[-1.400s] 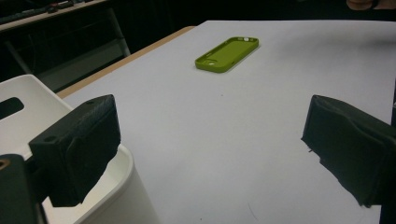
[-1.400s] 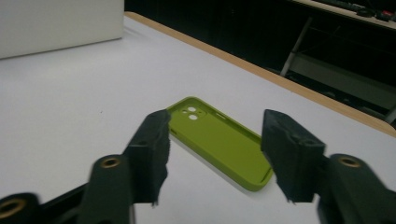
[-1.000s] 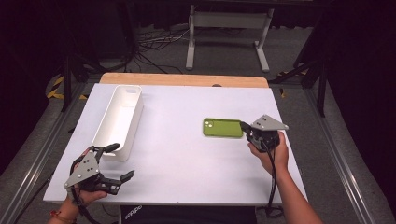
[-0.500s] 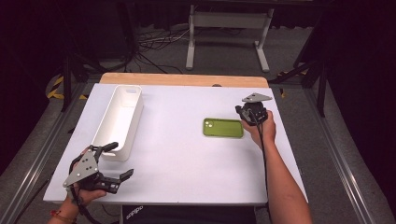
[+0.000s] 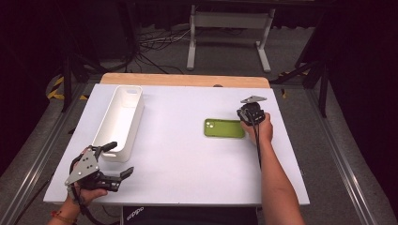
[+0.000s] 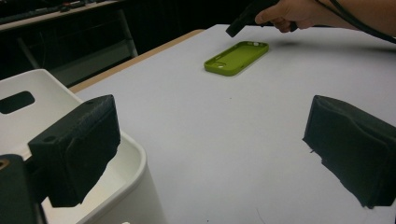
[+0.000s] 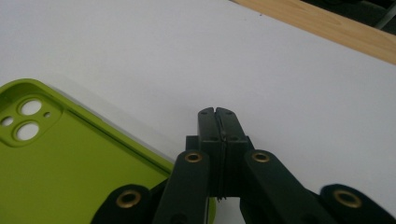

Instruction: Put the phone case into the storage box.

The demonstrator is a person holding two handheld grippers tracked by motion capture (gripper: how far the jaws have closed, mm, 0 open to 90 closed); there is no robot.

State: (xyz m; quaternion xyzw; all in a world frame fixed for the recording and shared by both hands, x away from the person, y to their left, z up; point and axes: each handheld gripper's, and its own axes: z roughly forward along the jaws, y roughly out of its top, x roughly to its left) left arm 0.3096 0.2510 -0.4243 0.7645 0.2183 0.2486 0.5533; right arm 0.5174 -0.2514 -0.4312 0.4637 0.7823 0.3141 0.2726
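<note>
A lime green phone case [image 5: 224,128] lies flat, inside up, right of the table's middle; its camera cutouts show in the right gripper view [image 7: 70,163]. My right gripper [image 5: 245,114] hangs low at the case's right end. Its jaws are pressed together with nothing between them, and their tips [image 7: 218,116] are over bare table just past the case's edge. My left gripper [image 5: 121,158] rests at the near left corner with its jaws wide open and nothing between them [image 6: 215,154]. From there I see the case [image 6: 236,57] and the right gripper [image 6: 243,21] farther off.
A long white bin [image 5: 119,122] stands along the table's left side, its near end beside my left jaw [image 6: 28,93]. A wooden strip [image 5: 185,80] edges the white table [image 5: 187,164] at the far side. A metal stand [image 5: 230,28] and cables lie on the floor beyond.
My right gripper has moved away from the person and slightly left, from the near right of the case to its right end, and sunk lower. The left gripper has stayed put.
</note>
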